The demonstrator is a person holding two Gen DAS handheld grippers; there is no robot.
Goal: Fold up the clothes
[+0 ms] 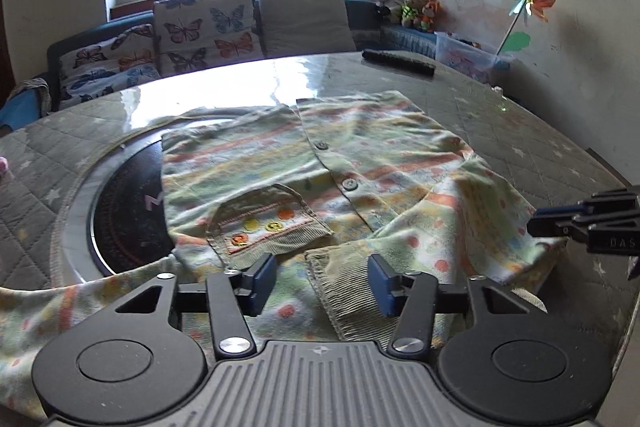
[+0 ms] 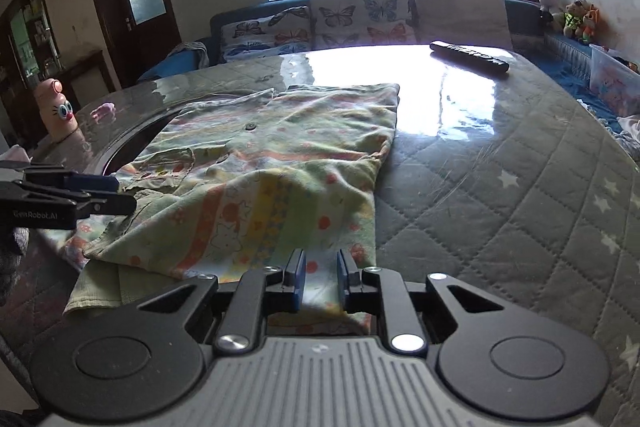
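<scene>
A child's striped, dotted button shirt (image 1: 360,155) lies spread front-up on the round table, its pocket (image 1: 268,223) toward me. My left gripper (image 1: 322,279) hovers over the ribbed collar edge, jaws half apart, the pads touching no cloth. In the right wrist view a sleeve (image 2: 248,219) lies folded across the shirt (image 2: 280,131). My right gripper (image 2: 321,281) sits at that sleeve's near end. Its pads stand a narrow gap apart with cloth lying between them, not pinched. The left gripper (image 2: 120,193) shows at the left edge, and the right gripper (image 1: 534,223) at the right edge of the left wrist view.
The table (image 2: 500,207) has a quilted star cover under glass and a dark round inset (image 1: 128,211) partly under the shirt. A black remote (image 2: 468,57) lies at the far side. A pink bottle (image 2: 56,111) stands far left. A sofa with cushions (image 1: 200,31) is behind.
</scene>
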